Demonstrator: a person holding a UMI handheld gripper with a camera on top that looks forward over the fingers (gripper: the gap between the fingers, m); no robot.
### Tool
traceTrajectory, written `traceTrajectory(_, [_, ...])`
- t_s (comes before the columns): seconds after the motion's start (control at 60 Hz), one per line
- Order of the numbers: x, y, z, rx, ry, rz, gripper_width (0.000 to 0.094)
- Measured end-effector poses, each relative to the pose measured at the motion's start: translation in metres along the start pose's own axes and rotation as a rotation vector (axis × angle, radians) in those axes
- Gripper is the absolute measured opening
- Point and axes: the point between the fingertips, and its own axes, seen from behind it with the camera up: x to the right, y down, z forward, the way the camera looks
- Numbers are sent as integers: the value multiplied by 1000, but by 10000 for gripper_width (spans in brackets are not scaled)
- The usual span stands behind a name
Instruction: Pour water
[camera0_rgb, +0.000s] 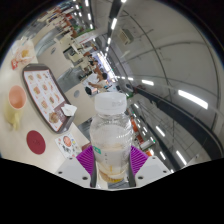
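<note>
Gripping a clear plastic water bottle (111, 140) with a white screw cap (111, 100), the hand-held gripper (112, 160) has its two fingers closed against the bottle's lower body, and the purple pads (88, 158) show on either side of it, pressed to the plastic. In the gripper view the bottle stands roughly upright between the fingers, its cap on, its ribbed wall see-through, with a pale label or reflection low on the body. Beyond the fingers and to one side lies a white table (40, 115), seen at a steep tilt. On it rest a dark-framed menu board with small food pictures (45, 92), a white cup holding an orange-pink drink (17, 98) just beside the board, a flat round red disc (37, 142) nearer the gripper, and a small white box-like object (68, 109) close to the board's edge. Farther off the room recedes in blur, with long ceiling light strips (190, 98) overhead.
</note>
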Motion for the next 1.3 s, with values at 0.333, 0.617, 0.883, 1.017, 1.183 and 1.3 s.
traceTrajectory(0.333, [-104, -106, -4, 164, 74, -821, 436])
traceTrajectory(0.617, [-137, -92, 1, 167, 18, -941, 438])
traceTrajectory(0.883, [-107, -104, -9, 138, -249, -60, 438])
traceTrajectory(1.017, [-114, -105, -9, 91, -429, 451, 438])
traceTrajectory(1.183, [-146, -82, 10, 20, -529, 794, 437])
traceTrajectory(1.3, [-178, -64, 21, -16, -578, 899, 438])
